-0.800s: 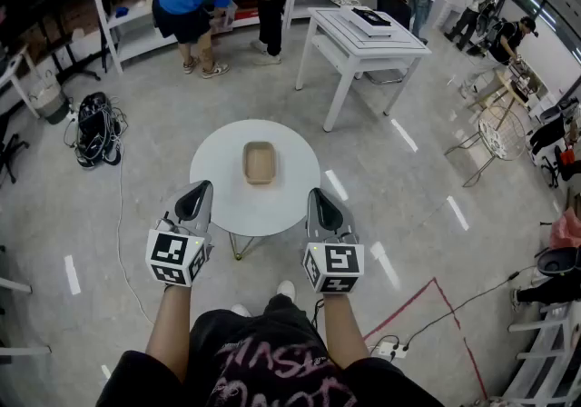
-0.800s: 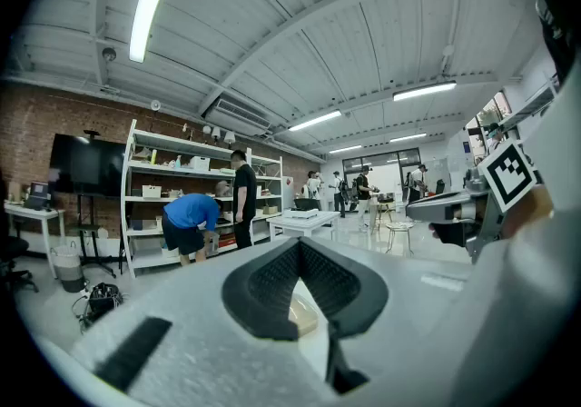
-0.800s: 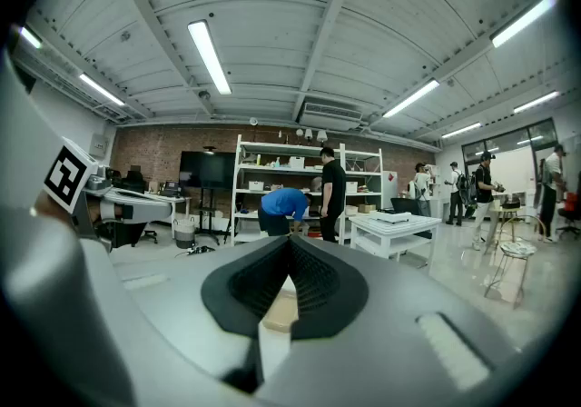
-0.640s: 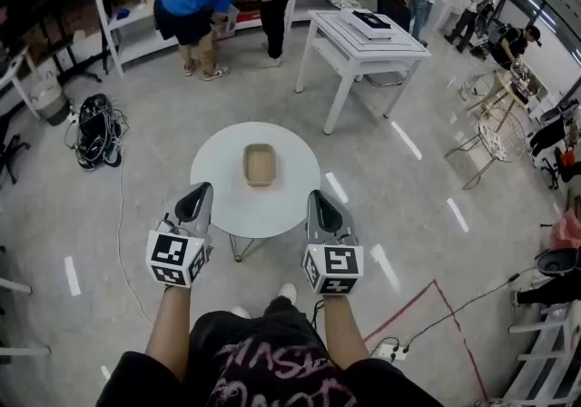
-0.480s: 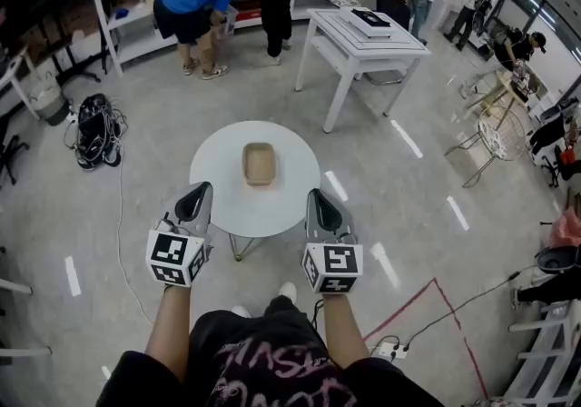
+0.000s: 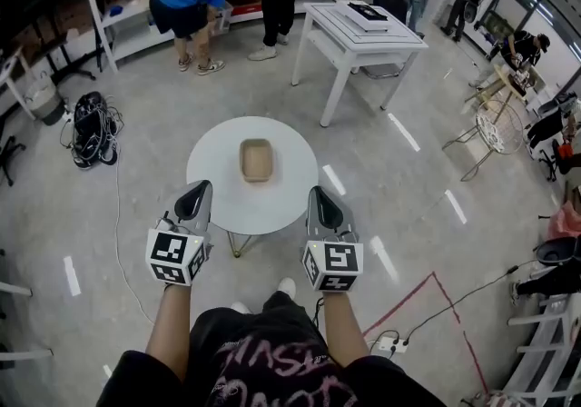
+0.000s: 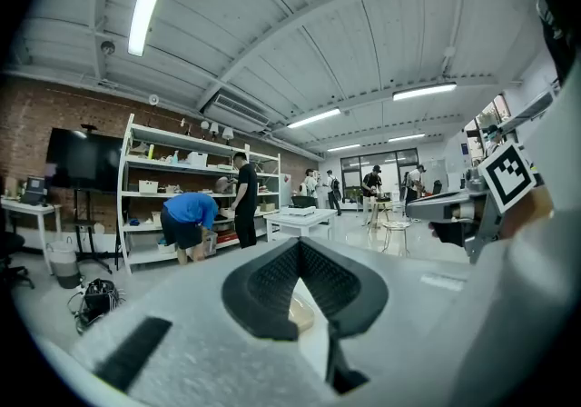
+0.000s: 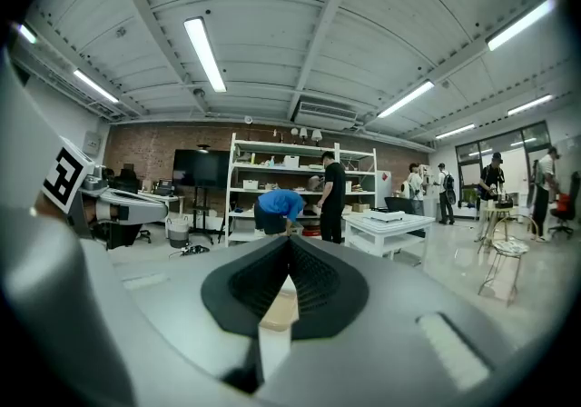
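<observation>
While the person stands over it, table: round, white, barely shifted in the head view since 0.8 s ago.
Tray: tan, empty, mid-table, untouched.
Left tool: jaws together, holding nothing, unmoved, just short of the table's near edge.
Right tool: likewise closed and empty.
Gripper views: tray glimpsed beneath the pads; ceiling lamps that the head view misses.

I'm seeing pale grey shells and black ribbed pads on the left gripper and the right gripper, each with a cube of black-and-white square markers. The tray reads tan against the white round table. The floor is grey, marked by a red line and short white stripes.
</observation>
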The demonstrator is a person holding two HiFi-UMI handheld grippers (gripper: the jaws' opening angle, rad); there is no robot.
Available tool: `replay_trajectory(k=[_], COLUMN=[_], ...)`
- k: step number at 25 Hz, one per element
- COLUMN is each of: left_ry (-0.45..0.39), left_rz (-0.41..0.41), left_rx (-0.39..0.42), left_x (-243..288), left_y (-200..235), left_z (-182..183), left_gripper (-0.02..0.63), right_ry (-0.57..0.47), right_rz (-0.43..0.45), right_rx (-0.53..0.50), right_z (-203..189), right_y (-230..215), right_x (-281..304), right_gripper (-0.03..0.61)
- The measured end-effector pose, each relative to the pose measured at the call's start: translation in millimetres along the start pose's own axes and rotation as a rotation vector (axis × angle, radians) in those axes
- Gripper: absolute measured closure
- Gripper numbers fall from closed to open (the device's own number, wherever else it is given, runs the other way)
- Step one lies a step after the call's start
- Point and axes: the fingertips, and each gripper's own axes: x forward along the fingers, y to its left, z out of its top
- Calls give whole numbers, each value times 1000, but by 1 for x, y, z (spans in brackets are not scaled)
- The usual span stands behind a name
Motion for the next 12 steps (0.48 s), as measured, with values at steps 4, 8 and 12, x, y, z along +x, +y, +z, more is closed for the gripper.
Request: replay_trajectory(k=[4, 8, 12], left_ry=[2, 2, 6], left_rz=[-10, -15, -13], left_rx=[-10, -17, -25], left_x=[0, 1, 9], left_y=[1, 3, 12], left_z=[-3, -10, -14], left_gripper=[614, 614, 614], right_ry=[6, 9, 9], right_rz=[-10, -16, -15], right_rx=[-4, -5, 0], right_z=[-2, -7, -8], right_y=[2, 3, 3], right_x=[-1, 0, 12], right_gripper=[572, 573, 573])
